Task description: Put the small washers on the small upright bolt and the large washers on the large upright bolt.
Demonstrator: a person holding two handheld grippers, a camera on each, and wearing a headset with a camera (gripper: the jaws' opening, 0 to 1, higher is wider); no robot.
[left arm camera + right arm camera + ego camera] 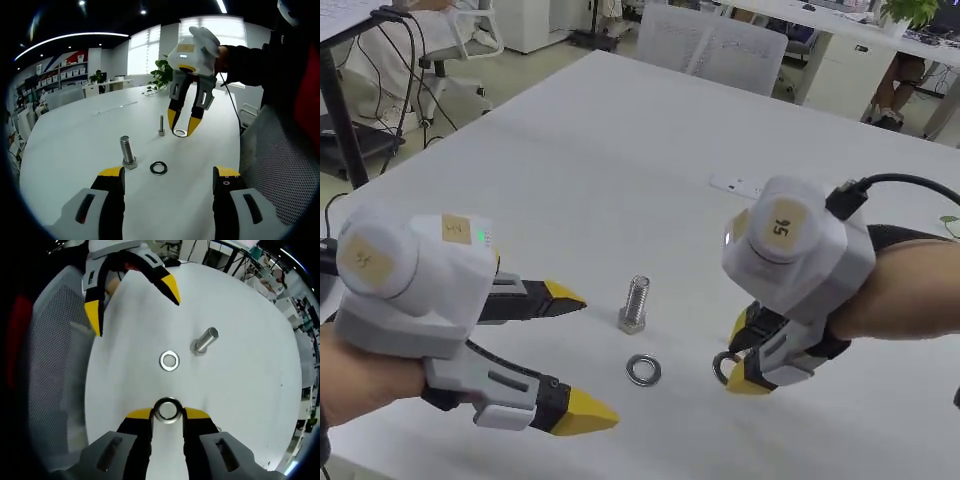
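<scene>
While right gripper (168, 413) pinches a washer (158, 410), left gripper (170, 173) gapes over open tabletop (70, 145).

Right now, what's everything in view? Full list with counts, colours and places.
large bolt: one, silver, upright on the table between the grippers.
small bolt: one, silver, upright, beyond the large bolt, close to the right gripper.
loose washer: one, silver, flat on the table beside the large bolt.
held washer: one, silver, between the right gripper's jaws.
table: one, white.
white strip: one, on the table farther back.
mesh chair: one, pale grey, at the table's far edge.
left gripper: one, white, black jaws with yellow tips, open.
right gripper: one, same colours, shut on the held washer.
</scene>
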